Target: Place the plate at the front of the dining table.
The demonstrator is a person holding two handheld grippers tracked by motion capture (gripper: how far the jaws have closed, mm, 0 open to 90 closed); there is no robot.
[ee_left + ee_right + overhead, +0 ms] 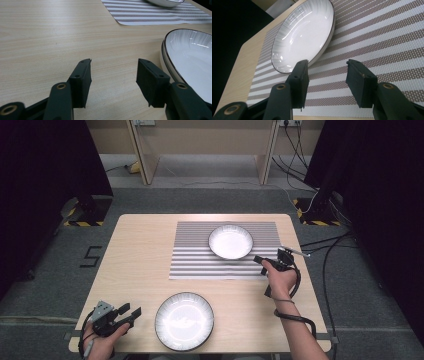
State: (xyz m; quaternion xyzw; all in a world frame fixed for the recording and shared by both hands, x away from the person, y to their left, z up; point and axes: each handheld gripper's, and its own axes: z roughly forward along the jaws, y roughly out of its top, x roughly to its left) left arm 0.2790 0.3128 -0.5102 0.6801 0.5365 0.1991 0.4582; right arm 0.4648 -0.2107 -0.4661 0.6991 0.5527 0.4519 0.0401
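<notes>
A white bowl with a dark rim (230,241) (302,37) rests on a striped placemat (200,260) (374,45) at the table's far middle. A larger white plate with a dark rim (184,321) (192,67) lies near the front edge. My right gripper (260,260) (327,80) hovers open over the mat's right part, just short of the bowl's rim. Over the bare wood at the front left, my left gripper (130,312) (113,80) stands open with nothing between its jaws, the plate close on its right.
The wooden table (140,250) stands on grey carpet. Cables (330,250) trail off the right side, and black stands with hazard-striped feet (82,215) flank the far corners. A wooden frame (200,150) sits beyond.
</notes>
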